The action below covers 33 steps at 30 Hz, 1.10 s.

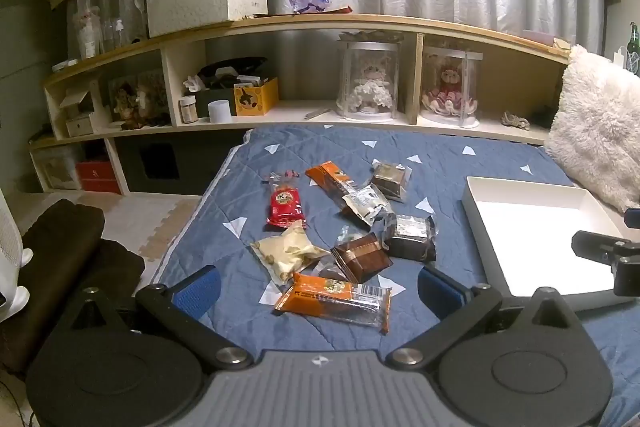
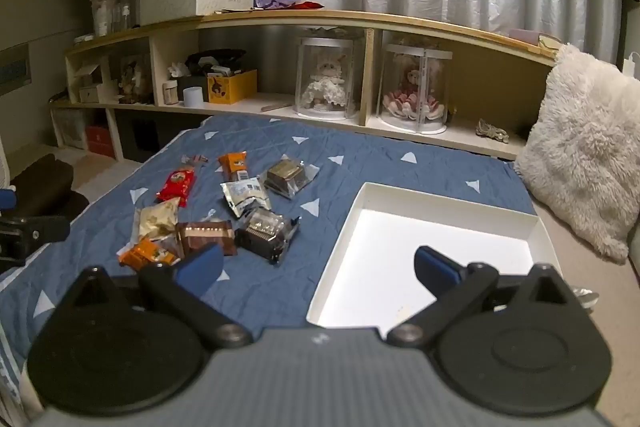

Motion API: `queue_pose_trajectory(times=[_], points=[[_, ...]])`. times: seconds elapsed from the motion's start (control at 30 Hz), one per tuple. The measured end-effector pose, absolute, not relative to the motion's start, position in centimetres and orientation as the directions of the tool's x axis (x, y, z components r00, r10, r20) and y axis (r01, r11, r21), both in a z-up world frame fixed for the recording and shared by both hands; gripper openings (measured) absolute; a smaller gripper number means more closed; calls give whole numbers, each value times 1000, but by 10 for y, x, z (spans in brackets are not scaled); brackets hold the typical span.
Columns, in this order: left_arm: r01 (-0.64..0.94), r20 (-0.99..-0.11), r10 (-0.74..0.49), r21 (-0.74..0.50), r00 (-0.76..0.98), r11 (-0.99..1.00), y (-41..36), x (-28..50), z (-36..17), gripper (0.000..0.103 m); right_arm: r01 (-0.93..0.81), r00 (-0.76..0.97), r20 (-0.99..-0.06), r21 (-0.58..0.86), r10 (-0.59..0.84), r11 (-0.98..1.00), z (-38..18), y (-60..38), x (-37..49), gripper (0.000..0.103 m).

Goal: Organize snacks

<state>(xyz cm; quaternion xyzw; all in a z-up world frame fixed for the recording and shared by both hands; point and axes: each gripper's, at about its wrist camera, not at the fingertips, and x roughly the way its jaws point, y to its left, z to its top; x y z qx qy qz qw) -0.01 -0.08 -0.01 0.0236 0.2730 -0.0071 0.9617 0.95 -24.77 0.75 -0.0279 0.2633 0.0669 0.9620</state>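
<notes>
Blue triangle-patterned bed quilt [image 1: 280,155] holds scattered wrapped snacks [image 1: 344,227] at centre frame; white shallow cardboard tray [image 2: 540,227] sits empty; both hand-held grippers, left [image 1: 320,287] and right [image 2: 316,267], gape, nothing sorted yet.

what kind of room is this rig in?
Likely a bedroom: a blue quilted bedspread with white triangles, a fluffy white pillow, and a long wooden shelf unit holding dolls in clear plastic cases.

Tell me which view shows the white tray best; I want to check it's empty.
The right wrist view: the white tray lies almost whole in front, its floor bare, only the near edge hidden behind the hand-held gripper. The left wrist view shows the tray at the right edge, partly cut off.
</notes>
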Motion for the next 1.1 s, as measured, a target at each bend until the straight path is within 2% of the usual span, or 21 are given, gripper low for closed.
queue_pose_trajectory(times=[1.1], points=[[28, -526, -7, 31, 850, 999, -7, 3, -7, 103, -148, 850, -515, -31, 112, 988, 6, -246, 10, 102]])
